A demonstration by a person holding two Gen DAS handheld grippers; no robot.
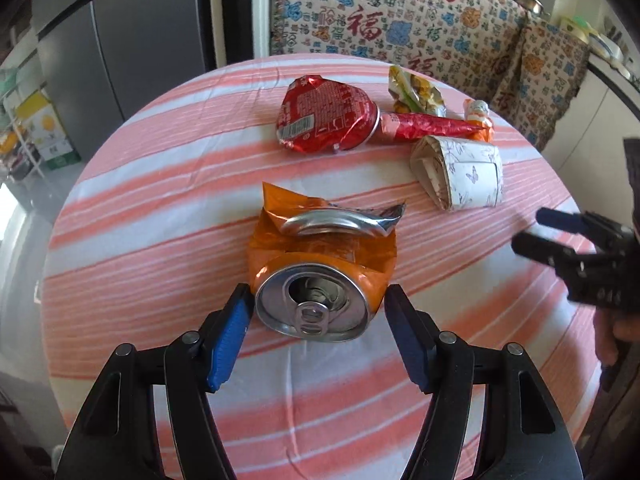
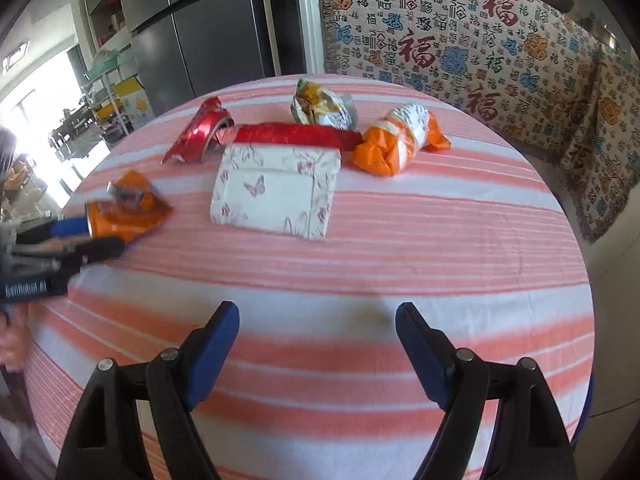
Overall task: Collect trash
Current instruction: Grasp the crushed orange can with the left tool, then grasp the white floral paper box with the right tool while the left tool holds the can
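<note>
the step in hand looks like the first pick: the left gripper (image 1: 320,296) has its jaws spread wide on either side of the crushed orange can (image 1: 316,280), which lies on its side at the near middle of the striped tablecloth (image 1: 160,184) with its opened top facing the camera. the blue pads (image 1: 228,344) flank the can's lid end, the left one right at the rim, the right one just beside the orange wall, and neither looks to be pressing yet. my guess is the next move calls for closing the jaws squarely on the rim end, since the far part of the can is flattened and torn and may slip or fold further. the right gripper (image 2: 318,310) hangs over bare cloth at the near right, jaws also wide and holding nothing, well apart from any trash. the left wrist view shows the can's lid and how it sits between the pads; it also shows the red snack bag (image 1: 326,116) flat and far. the right wrist view shows what the left hides: the butterfly-print paper pack (image 2: 276,192) face on, the orange and white wrapper (image 2: 400,144) to its far right, the crumpled foil packet (image 2: 324,106) behind, and a red foil roll (image 2: 296,134) touching the pack's far edge. no bin shows in either view.
</note>
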